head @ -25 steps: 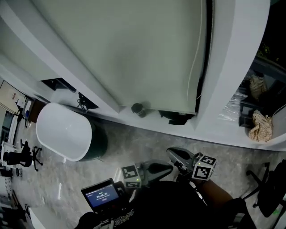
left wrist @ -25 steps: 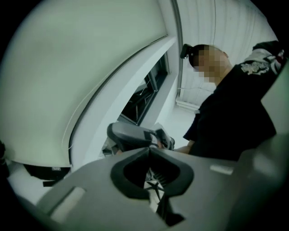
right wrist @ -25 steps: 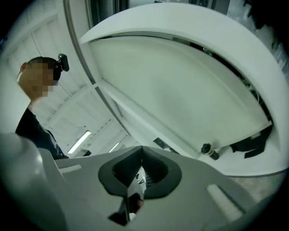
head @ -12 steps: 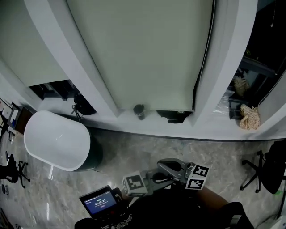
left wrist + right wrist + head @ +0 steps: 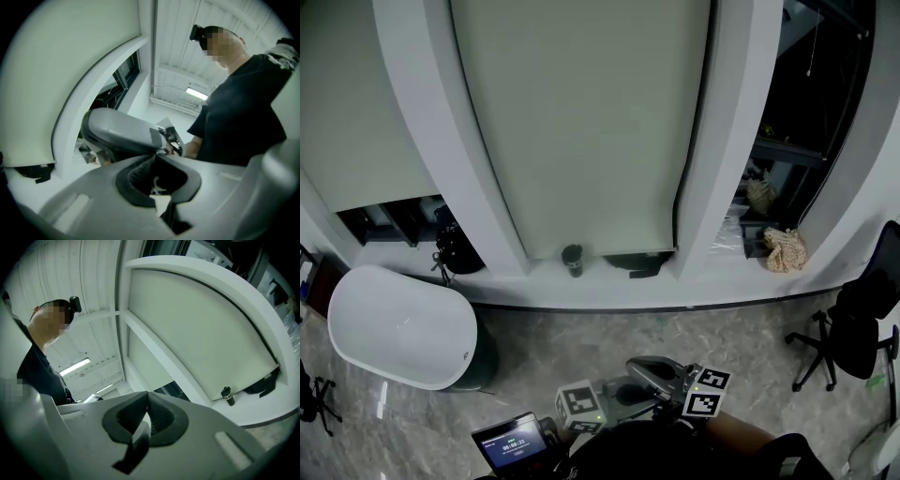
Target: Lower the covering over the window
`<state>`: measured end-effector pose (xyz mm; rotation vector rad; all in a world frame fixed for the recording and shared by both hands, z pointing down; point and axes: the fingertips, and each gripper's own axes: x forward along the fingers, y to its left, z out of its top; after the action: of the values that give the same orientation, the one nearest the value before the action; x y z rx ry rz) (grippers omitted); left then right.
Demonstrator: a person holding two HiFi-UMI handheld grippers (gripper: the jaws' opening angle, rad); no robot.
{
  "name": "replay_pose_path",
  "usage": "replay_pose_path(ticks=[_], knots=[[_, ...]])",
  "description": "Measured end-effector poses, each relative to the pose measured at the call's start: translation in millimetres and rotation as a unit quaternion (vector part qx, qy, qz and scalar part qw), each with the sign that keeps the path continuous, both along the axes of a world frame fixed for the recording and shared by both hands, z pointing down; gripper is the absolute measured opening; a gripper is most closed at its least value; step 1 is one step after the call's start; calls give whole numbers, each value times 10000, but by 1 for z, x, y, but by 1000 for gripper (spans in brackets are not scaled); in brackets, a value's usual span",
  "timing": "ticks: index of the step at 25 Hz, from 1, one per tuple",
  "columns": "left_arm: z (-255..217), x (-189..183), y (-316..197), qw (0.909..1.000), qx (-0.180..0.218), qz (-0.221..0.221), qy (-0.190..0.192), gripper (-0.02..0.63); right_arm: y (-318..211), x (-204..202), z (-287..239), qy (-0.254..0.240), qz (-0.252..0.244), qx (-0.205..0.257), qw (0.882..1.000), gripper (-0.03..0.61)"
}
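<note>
Grey plastic left claw (image 5: 154, 158), pinched tight together, nothing in between. Same for the right claw (image 5: 147, 401): squeezed shut and empty. Both side by side, well below the little dark bottle (image 5: 572, 260), out over the grey stone floor (image 5: 581, 347), touching none of the window things.

Pale green blind (image 5: 581, 122) hanging right behind the bottle, pulled down nearly all the way, bottom edge about level with the bottle. Thin dark cord (image 5: 678, 202) running down the blind's side, up and to the right of the bottle.

Bottle standing up straight on the white sill (image 5: 703, 286). Flat black thing (image 5: 637, 263) lying just to the right of the bottle, on the same sill. Crumpled beige cloth (image 5: 786, 249) far off to the right of the bottle. Black chair (image 5: 848, 323) farther right still, and lower. Big white tub (image 5: 398, 323) down to the left of the bottle. Small lit screen (image 5: 511, 441) far below the bottle, a bit to the left.
</note>
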<state>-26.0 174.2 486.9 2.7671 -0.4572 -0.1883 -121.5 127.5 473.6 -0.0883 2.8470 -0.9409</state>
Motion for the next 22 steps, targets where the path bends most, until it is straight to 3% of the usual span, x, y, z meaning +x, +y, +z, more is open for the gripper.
replay_pose_path(ticks=[4, 8, 12, 17, 22], knots=[[0, 19, 24, 9998, -113, -41, 178, 2, 24, 18, 3, 154, 6, 100, 9998, 8], [7, 55, 49, 9997, -142, 105, -140, 2, 45, 54, 11, 317, 291, 91, 9990, 8], [5, 99, 91, 9982, -465, 355, -124, 2, 81, 96, 15, 310, 413, -55, 9987, 6], [17, 141, 139, 9974, -647, 154, -269, 0, 137, 133, 26, 435, 313, 129, 9985, 8], [25, 149, 176, 9961, -752, -129, -439, 2, 178, 142, 32, 384, 223, -2, 9990, 8]])
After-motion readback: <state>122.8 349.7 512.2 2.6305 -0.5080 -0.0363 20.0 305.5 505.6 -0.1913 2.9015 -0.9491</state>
